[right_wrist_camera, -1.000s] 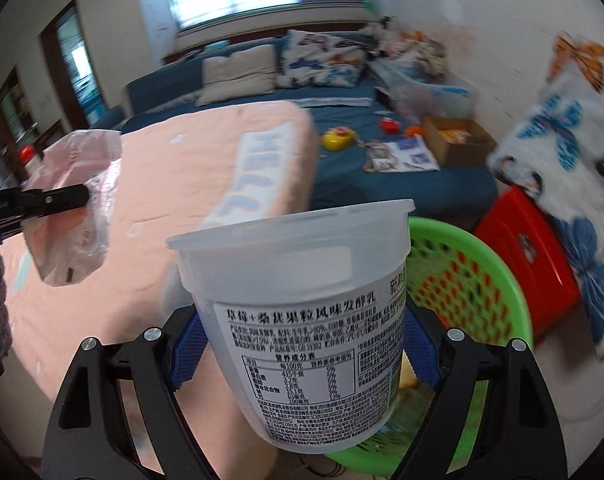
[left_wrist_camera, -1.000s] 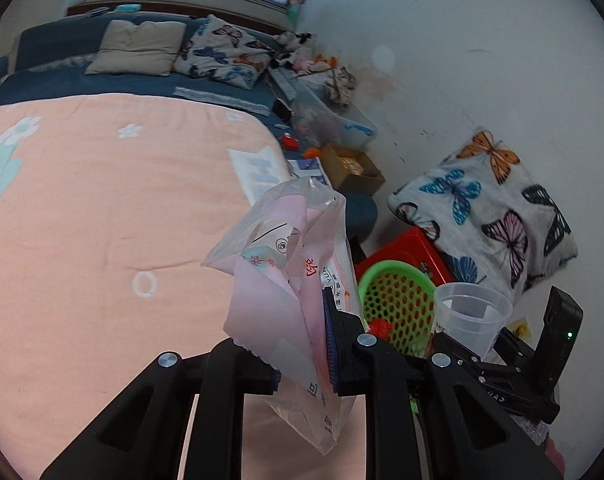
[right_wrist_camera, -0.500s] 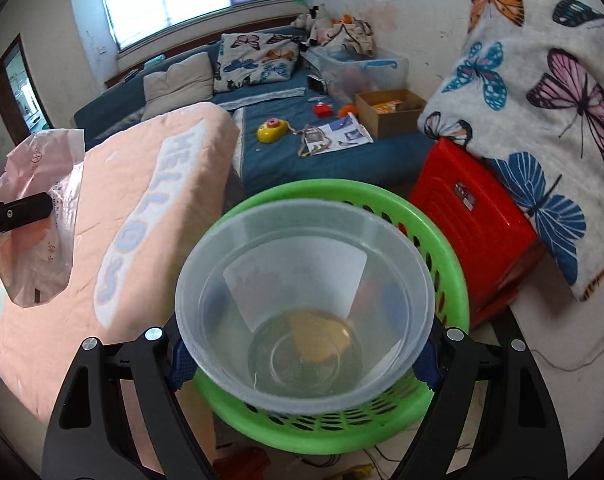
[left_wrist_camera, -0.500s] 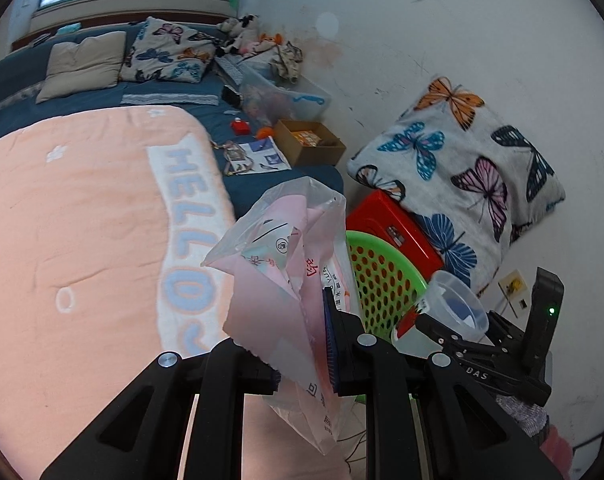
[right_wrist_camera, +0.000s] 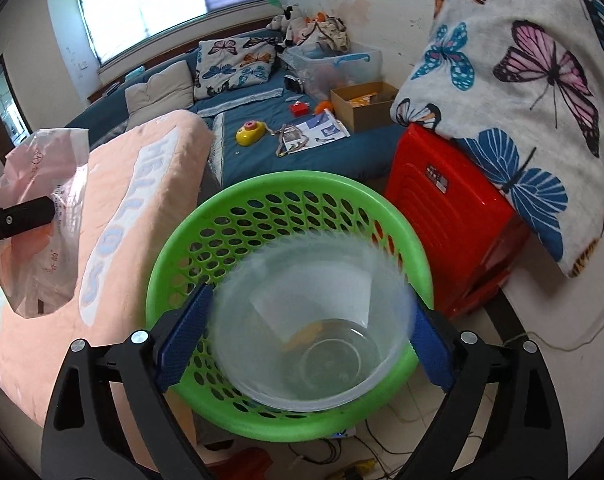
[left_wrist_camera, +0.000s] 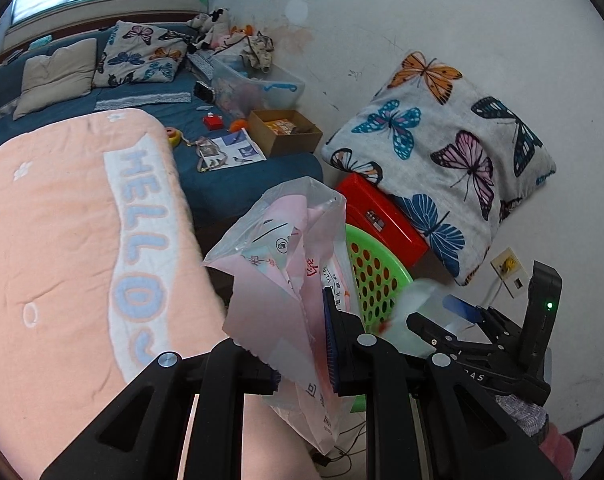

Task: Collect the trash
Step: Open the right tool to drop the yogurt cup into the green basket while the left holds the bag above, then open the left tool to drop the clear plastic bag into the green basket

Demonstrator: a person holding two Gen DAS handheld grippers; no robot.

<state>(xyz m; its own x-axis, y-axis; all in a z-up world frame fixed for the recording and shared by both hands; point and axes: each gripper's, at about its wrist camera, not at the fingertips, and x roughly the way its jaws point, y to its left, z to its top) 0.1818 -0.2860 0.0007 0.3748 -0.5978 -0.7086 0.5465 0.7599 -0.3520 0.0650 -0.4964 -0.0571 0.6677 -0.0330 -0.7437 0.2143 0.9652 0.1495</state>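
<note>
- The right hand-held gripper [right_wrist_camera: 305, 336] has just been opening its jaws; the clear plastic cup [right_wrist_camera: 313, 320] sits between the blue pads [right_wrist_camera: 182, 336], and a sliver of gap shows on each side, so the pads look to be off it.
- The cup is smeared by motion blur, mouth toward the camera; it lies over the green basket [right_wrist_camera: 182, 240] straight ahead of and below that gripper. Whether it touches the basket floor I cannot tell.
- A yellowish patch shows through the cup's base; too blurred to identify.
- The left hand-held gripper [left_wrist_camera: 302, 360] is clamped on a pink plastic bag [left_wrist_camera: 278, 264], which rises ahead of its fingers and hangs below them.
- The bag hides the left pad and much of the basket's near rim in the left wrist view; print on the bag is too small to read.
- In the left wrist view the right gripper shows to the right, the cup there only a pale blur.
- Right of the basket stands a red stool [right_wrist_camera: 441, 216], its top partly covered by a butterfly pillow [right_wrist_camera: 521, 80].
- To the left of both grippers lies a peach blanket [left_wrist_camera: 62, 240] on the bed, cut off by the frame edge.
</note>
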